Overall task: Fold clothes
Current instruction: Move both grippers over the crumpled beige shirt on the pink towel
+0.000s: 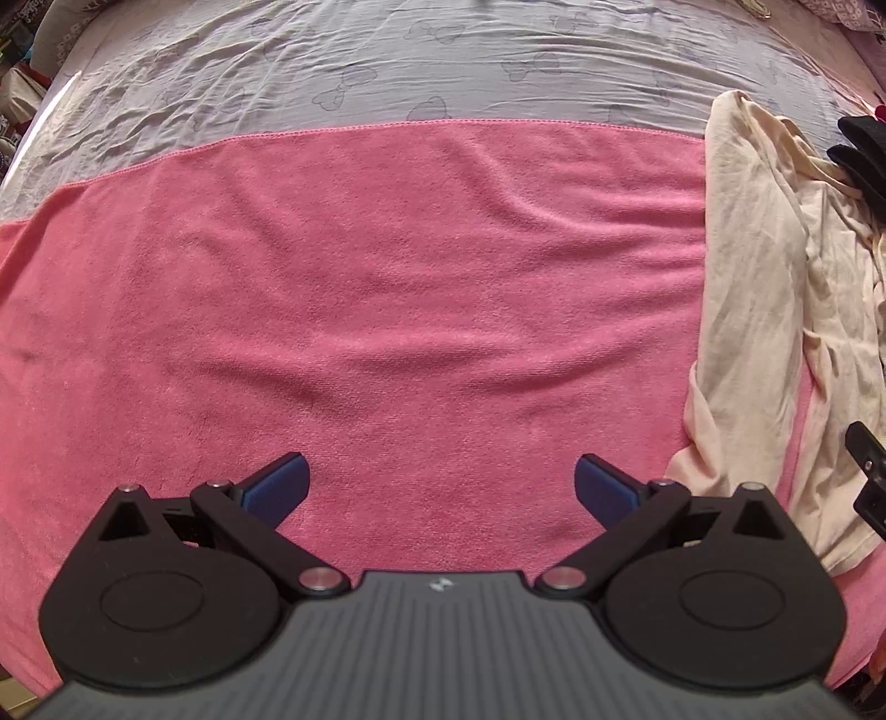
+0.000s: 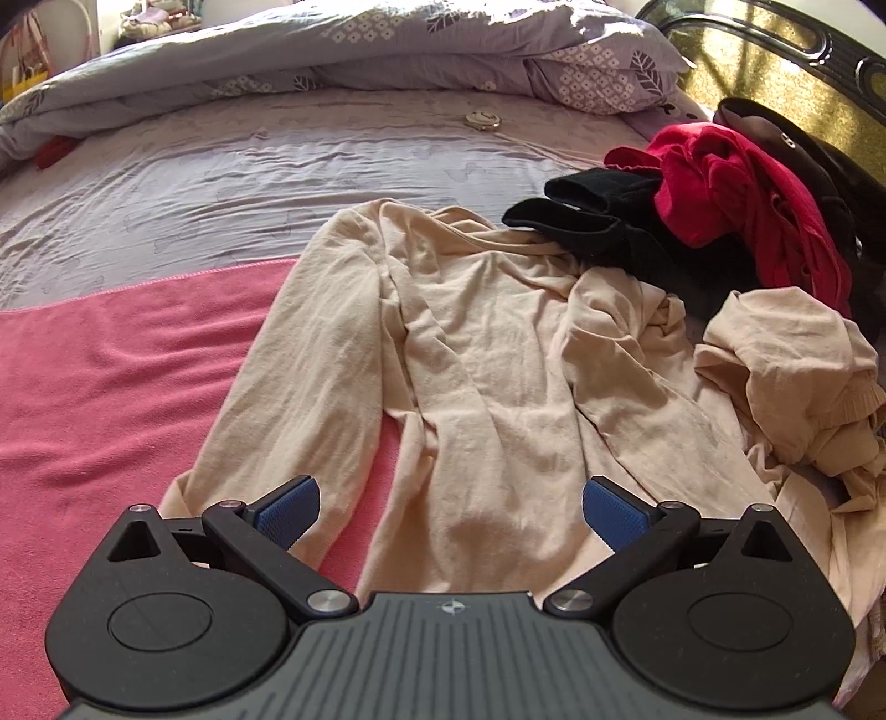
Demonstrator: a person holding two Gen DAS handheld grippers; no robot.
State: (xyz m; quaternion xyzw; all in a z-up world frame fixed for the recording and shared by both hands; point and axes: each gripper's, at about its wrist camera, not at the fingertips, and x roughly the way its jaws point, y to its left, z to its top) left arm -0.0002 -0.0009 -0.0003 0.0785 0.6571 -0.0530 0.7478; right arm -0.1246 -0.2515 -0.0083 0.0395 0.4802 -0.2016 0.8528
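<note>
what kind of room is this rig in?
Most likely a home bedroom: the work surface is a bed with a wrinkled lilac sheet, a bunched duvet at the far side, a headboard, and loose clothes piled beside a beige top.

Black grippers (image 1: 441, 487), seemingly blue-padded fingers (image 2: 288, 512)

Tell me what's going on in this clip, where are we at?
A person holding two grippers is about to fold laundry on a bed. Both the left gripper and right gripper are open and hold nothing. A beige long-sleeved top lies partly on a pink towel, not yet folded. Black and red clothes wait in a heap beyond it.
</note>
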